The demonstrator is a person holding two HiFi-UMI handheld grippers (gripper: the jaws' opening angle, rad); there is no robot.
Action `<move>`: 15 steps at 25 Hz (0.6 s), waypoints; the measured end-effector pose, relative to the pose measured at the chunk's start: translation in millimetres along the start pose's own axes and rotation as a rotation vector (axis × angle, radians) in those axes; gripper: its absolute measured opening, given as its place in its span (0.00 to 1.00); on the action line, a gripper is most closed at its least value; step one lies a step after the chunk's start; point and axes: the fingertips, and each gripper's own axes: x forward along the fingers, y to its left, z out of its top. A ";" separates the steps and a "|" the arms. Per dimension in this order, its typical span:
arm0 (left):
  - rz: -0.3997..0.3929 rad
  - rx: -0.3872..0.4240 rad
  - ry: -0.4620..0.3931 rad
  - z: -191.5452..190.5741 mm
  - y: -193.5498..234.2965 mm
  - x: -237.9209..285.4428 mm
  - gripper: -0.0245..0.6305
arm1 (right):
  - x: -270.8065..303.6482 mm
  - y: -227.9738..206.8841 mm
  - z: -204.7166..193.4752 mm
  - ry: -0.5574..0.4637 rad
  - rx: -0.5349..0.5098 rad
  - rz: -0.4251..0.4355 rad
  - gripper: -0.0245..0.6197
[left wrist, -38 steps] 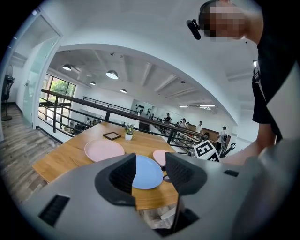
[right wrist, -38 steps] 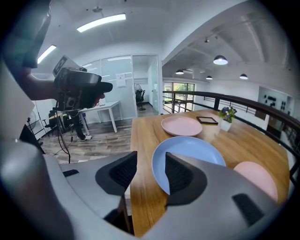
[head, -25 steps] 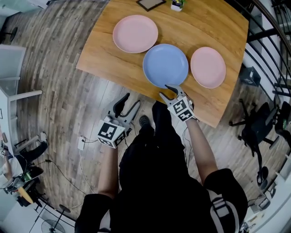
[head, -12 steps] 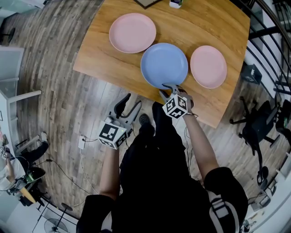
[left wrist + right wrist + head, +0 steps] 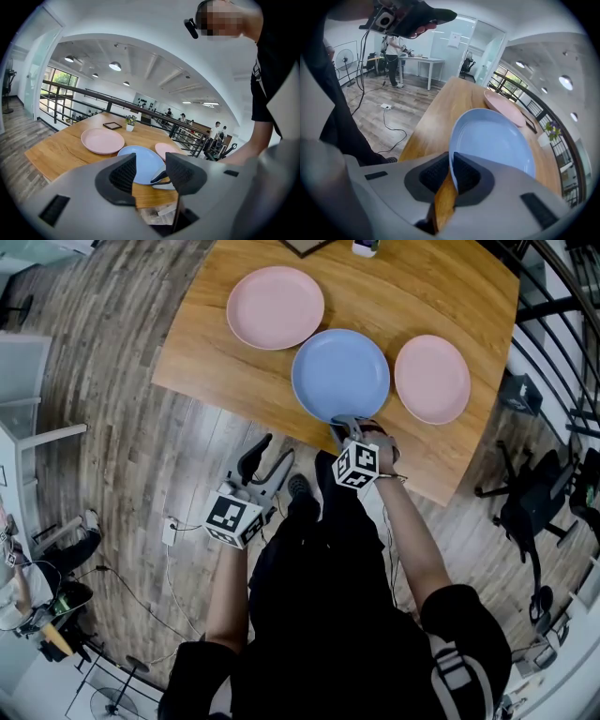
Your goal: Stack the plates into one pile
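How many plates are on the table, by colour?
Pink plates: 2
Blue plate: 1
Total: 3

You're in an open-plan office. Wood-plank floor (image 5: 112, 427), big wooden table (image 5: 216, 371), black swivel chair (image 5: 527, 504) near it. A black railing (image 5: 61, 86) runs behind the table, with round ceiling lights (image 5: 115, 66) overhead. Past you there are glass partitions (image 5: 459, 47), a white desk (image 5: 426, 59), a standing fan (image 5: 344, 58) and a power strip (image 5: 386, 107) with cables on the floor. People (image 5: 217, 127) stand far back.
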 end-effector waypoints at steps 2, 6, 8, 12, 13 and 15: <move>0.000 -0.003 0.002 -0.3 -0.5 -0.5 0.35 | -0.1 -0.3 -0.6 0.012 -0.022 -0.010 0.09; -0.003 0.005 -0.005 3.2 -2.9 -1.9 0.35 | -0.6 0.8 -1.4 0.046 -0.102 -0.026 0.07; -0.007 0.000 -0.001 4.4 -4.6 -2.6 0.35 | -1.2 1.2 -0.6 0.056 -0.133 -0.035 0.07; -0.018 0.010 -0.009 5.9 -6.6 -4.0 0.35 | -3.0 -0.5 3.4 0.061 -0.155 -0.047 0.07; -0.020 0.012 -0.010 6.3 -8.0 -4.4 0.35 | -4.4 -0.9 4.0 0.060 -0.155 -0.049 0.07; -0.023 0.015 -0.017 8.6 -10.2 -5.0 0.35 | -7.5 -2.1 5.1 0.056 -0.151 -0.054 0.07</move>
